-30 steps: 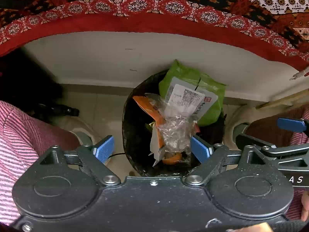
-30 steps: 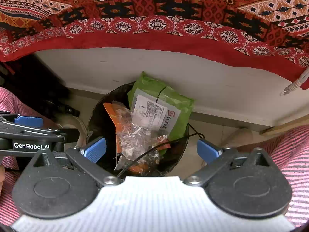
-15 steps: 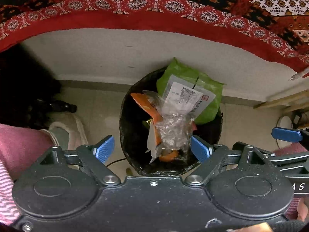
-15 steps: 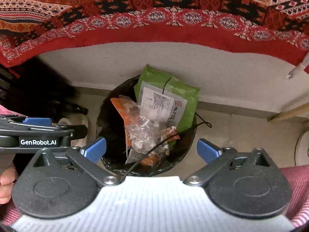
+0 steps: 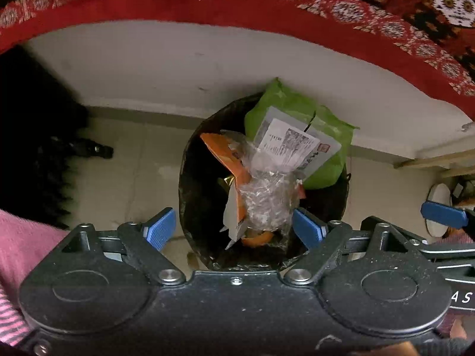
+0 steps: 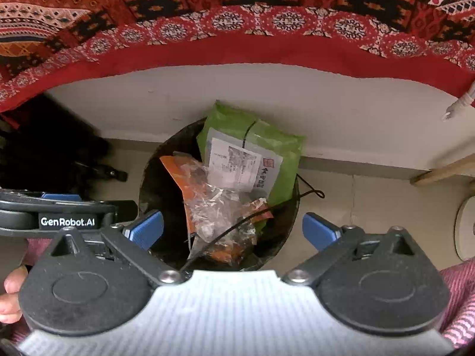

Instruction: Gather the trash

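I'm holding both claws over the round black trash bin [image 5: 190, 195] sitting on the pale tiled floor [image 5: 124, 172] against the white wall [image 5: 178, 68]. My left claw [image 5: 234, 227] is spread wide with nothing between its blue pads, and the right claw [image 6: 233, 230] is gaping wide and empty too. In the right wrist view I'm seeing the left claw's body poking in from the left edge, and a bare hand [image 6: 10, 296] gripping below it.

The bin is stuffed past the rim. A green plastic mailer bag with a white shipping label [image 6: 252, 148] is leaning against the back of the bin and sticking up above it. In front of that an orange snack wrapper [image 5: 228, 160] and a crumpled clear plastic bag [image 5: 267, 195] are piling up in the middle. A thin black cord [image 6: 237, 225] is running across the trash and over the bin's right rim. A red patterned cloth [image 6: 237, 29] is hanging above everything.
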`<state>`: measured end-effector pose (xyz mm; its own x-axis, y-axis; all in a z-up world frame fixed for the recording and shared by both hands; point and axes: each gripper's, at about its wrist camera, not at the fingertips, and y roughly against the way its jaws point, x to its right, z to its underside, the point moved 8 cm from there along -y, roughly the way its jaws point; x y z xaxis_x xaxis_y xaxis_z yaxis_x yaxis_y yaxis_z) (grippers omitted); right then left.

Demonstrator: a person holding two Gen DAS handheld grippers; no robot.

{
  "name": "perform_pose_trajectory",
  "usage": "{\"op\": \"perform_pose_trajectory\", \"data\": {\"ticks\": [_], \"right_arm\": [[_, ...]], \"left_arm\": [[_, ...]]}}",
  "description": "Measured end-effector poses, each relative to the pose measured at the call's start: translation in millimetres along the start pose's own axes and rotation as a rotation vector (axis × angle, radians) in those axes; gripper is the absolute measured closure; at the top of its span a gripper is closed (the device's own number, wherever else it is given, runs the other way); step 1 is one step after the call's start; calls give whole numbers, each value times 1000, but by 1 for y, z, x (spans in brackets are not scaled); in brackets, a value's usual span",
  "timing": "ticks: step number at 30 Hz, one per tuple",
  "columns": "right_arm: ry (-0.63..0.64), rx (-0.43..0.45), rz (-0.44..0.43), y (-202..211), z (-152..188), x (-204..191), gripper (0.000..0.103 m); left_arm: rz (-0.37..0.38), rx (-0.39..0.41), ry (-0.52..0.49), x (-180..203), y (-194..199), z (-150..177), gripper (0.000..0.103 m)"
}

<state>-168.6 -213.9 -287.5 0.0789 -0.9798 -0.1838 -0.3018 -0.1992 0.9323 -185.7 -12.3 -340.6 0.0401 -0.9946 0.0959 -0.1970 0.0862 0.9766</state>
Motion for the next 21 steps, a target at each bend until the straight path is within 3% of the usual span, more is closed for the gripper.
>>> {"op": "perform_pose_trajectory", "data": {"ticks": [21], "right_arm": [[4, -21, 16, -11, -1, -4, 0]], "left_arm": [[-2, -12, 22, -6, -10, 3, 18]]}}
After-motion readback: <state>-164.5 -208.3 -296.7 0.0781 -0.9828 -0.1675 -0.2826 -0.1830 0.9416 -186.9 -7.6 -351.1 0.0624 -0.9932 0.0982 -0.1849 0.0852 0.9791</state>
